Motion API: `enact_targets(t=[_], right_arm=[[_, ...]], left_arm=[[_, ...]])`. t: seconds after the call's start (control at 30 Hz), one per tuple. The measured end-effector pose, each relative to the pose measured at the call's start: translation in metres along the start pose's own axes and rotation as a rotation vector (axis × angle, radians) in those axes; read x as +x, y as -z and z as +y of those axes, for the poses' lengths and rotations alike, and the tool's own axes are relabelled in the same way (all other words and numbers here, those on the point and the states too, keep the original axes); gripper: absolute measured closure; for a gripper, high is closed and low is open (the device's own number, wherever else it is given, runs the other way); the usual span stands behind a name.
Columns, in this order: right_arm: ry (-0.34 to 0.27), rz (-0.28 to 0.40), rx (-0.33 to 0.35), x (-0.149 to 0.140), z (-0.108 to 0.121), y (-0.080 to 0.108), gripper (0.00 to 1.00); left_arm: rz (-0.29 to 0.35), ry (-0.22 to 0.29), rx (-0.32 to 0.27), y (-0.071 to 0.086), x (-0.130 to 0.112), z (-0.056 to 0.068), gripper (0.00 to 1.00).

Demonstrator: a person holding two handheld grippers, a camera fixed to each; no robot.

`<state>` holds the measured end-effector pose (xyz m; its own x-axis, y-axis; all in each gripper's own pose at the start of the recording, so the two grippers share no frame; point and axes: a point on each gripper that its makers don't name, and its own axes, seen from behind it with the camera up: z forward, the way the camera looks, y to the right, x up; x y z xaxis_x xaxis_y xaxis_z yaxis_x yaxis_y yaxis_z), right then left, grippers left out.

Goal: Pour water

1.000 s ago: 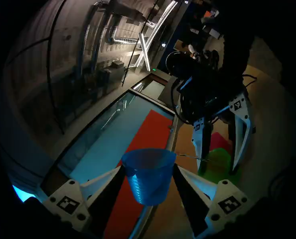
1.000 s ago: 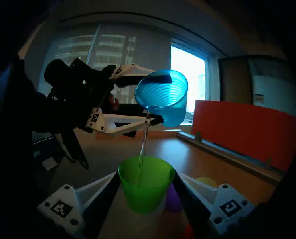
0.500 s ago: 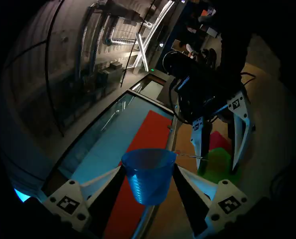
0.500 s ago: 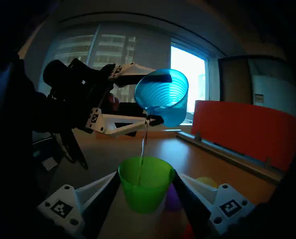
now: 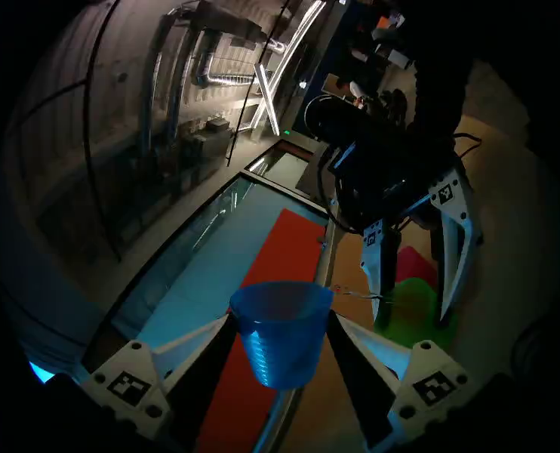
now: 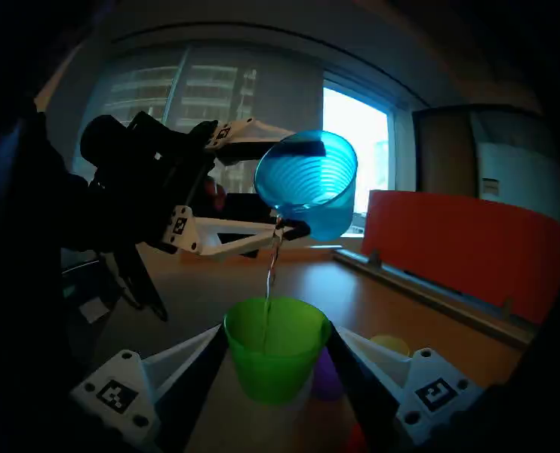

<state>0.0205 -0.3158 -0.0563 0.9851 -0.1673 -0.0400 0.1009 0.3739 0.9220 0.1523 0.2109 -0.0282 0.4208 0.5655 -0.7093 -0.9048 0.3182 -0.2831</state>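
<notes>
the left tool (image 5: 281, 325) is clenching the tipped blue cup (image 6: 310, 181) just above the right tool (image 6: 276, 336), which is gripping the green cup (image 6: 274, 362). a thin water stream (image 6: 269, 272) is landing inside; any drift of either tool is risking a spill onto the desk (image 6: 401, 302).

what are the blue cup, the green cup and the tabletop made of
The blue cup looks like glossy translucent plastic: window light glows through its ribbed wall. The green cup seems the same plastic, smooth and translucent. The tabletop may be wood or laminate: brown, faint sheen.
</notes>
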Motion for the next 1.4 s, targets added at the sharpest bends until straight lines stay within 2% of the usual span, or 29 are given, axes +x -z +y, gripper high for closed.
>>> enact_targets(t=[1.4], right_arm=[[0.007, -0.004, 0.004, -0.0027, -0.0009, 0.0015, 0.09]], left_arm=[[0.002, -0.032, 0.000, 0.0016, 0.0034, -0.0020, 0.17]])
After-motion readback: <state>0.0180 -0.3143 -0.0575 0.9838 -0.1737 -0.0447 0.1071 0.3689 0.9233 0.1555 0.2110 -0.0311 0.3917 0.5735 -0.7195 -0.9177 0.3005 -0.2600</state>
